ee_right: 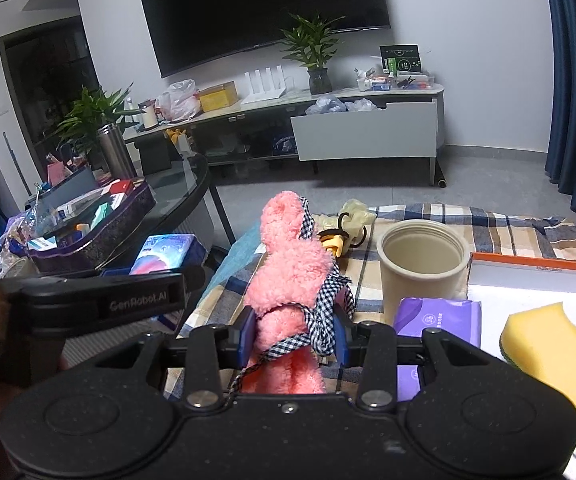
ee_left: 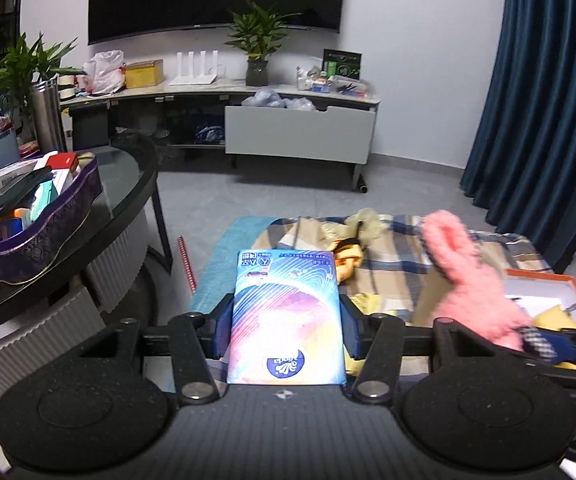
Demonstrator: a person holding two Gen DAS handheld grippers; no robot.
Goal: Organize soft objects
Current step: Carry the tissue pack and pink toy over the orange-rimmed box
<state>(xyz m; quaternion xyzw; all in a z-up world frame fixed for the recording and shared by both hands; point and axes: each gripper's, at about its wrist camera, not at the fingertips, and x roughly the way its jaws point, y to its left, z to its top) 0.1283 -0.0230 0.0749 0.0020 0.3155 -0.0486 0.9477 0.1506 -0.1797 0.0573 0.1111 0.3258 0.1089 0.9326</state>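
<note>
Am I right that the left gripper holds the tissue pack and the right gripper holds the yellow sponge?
Not quite. The left gripper does hold the tissue pack, but the right gripper is shut on the pink plush toy, as the right wrist view shows. The yellow sponge lies loose beside it.

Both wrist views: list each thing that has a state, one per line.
left gripper: shut on tissue pack
right gripper: shut on pink plush toy
beige cup: upright, lidless
TV cabinet drawer: pulled open
TV: off
</note>
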